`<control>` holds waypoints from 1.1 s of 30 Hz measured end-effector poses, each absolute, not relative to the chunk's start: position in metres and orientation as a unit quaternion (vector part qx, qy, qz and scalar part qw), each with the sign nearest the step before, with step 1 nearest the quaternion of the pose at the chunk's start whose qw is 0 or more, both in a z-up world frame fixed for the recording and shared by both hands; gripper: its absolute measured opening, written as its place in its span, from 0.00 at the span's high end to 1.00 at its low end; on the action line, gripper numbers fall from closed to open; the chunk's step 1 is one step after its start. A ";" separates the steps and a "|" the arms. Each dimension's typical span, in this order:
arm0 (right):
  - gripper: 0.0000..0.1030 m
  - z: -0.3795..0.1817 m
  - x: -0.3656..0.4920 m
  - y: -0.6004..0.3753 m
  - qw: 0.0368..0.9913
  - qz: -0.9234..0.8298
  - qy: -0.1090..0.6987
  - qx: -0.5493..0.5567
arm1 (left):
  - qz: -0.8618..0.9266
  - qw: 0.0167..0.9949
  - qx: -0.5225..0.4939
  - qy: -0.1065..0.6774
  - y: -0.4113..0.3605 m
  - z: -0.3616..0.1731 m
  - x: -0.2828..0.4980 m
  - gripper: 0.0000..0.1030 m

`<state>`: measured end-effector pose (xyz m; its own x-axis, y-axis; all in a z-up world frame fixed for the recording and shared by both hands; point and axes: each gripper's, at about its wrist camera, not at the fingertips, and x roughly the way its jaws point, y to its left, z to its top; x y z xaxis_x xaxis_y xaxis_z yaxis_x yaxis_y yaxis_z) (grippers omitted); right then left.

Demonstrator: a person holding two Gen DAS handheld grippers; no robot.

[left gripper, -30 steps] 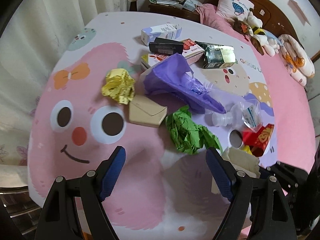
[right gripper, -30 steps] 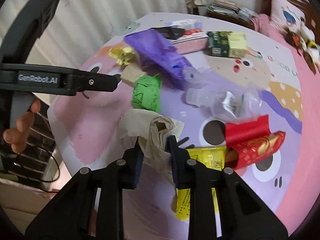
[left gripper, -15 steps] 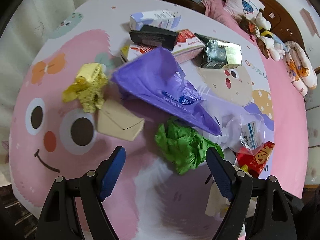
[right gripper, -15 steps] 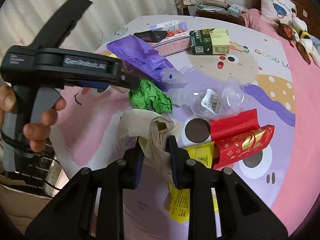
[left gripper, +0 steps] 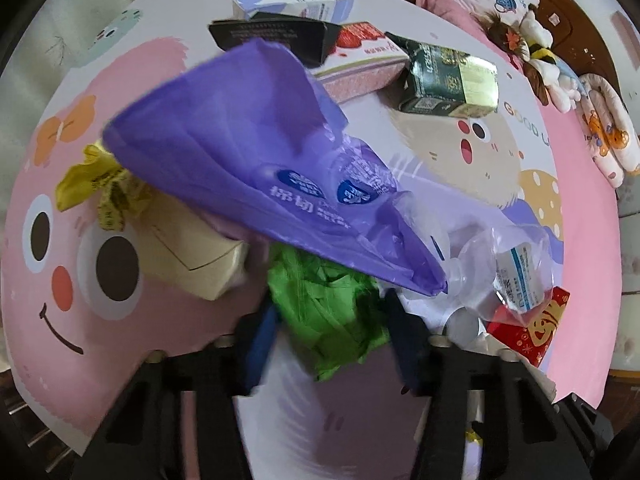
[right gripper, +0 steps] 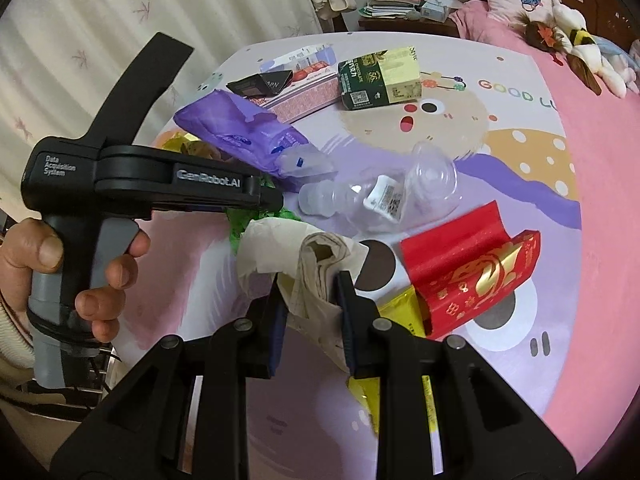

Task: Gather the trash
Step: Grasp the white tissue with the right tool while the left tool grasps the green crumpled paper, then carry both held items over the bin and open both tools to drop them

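Green crumpled paper (left gripper: 332,312) sits between the spread blue-padded jaws of the left gripper (left gripper: 334,344) near the front edge of the cartoon-printed bedspread (left gripper: 100,92), with a purple plastic bag (left gripper: 256,160) just behind it and a beige carton (left gripper: 188,252) to its left. From the right wrist, the right gripper (right gripper: 311,312) is clamped on a beige cloth bag (right gripper: 316,272); a red packet (right gripper: 468,276) and a crushed clear bottle (right gripper: 372,200) lie beside it, and a hand (right gripper: 60,264) holds the left tool.

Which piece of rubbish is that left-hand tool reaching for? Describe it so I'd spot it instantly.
Start at the big purple plastic bag lying across the cartoon-printed bedspread. Just below the bag's narrow end, between the left gripper fingers, sits the green crumpled paper. It is the only bright green thing there, next to a beige box and a clear bottle.
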<state>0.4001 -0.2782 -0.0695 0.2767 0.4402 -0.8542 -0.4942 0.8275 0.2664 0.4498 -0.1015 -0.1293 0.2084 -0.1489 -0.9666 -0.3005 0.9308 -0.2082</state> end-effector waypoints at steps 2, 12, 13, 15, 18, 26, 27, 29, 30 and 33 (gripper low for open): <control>0.80 -0.070 0.398 -0.277 0.798 0.292 0.527 -0.025 | 0.047 0.765 -0.171 0.619 -0.107 -0.128 0.449 0.58; 0.80 -0.063 0.380 -0.263 0.803 0.290 0.520 -0.024 | 0.029 0.791 -0.111 0.601 -0.106 -0.105 0.408 0.61; 0.80 -0.061 0.377 -0.262 0.804 0.290 0.518 -0.024 | 0.027 0.796 -0.104 0.595 -0.104 -0.100 0.399 0.61; 0.80 -0.057 0.369 -0.257 0.807 0.290 0.514 -0.024 | 0.025 0.802 -0.097 0.589 -0.097 -0.093 0.384 0.61; 0.80 -0.050 0.355 -0.248 0.810 0.289 0.509 -0.025 | 0.021 0.810 -0.094 0.579 -0.081 -0.079 0.354 0.61; 0.80 -0.027 0.297 -0.215 0.827 0.276 0.490 -0.022 | 0.004 0.832 -0.063 0.551 -0.029 -0.038 0.263 0.61; 0.80 -0.024 0.286 -0.210 0.829 0.273 0.488 -0.019 | 0.000 0.835 -0.056 0.547 -0.024 -0.033 0.252 0.61; 0.80 -0.020 0.264 -0.199 0.833 0.268 0.485 -0.012 | -0.011 0.842 -0.038 0.539 -0.017 -0.023 0.227 0.61; 0.80 -0.019 0.255 -0.194 0.834 0.266 0.484 -0.011 | -0.015 0.844 -0.030 0.535 -0.014 -0.019 0.215 0.61; 0.80 -0.018 0.219 -0.176 0.835 0.259 0.486 -0.007 | -0.029 0.851 -0.007 0.525 -0.003 -0.008 0.177 0.61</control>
<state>0.2192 -0.1762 -0.0184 0.3943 0.4254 -0.8146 -0.4383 0.8661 0.2401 0.1770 -0.0030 -0.0079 0.4480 -0.0578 -0.8922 0.0422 0.9982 -0.0435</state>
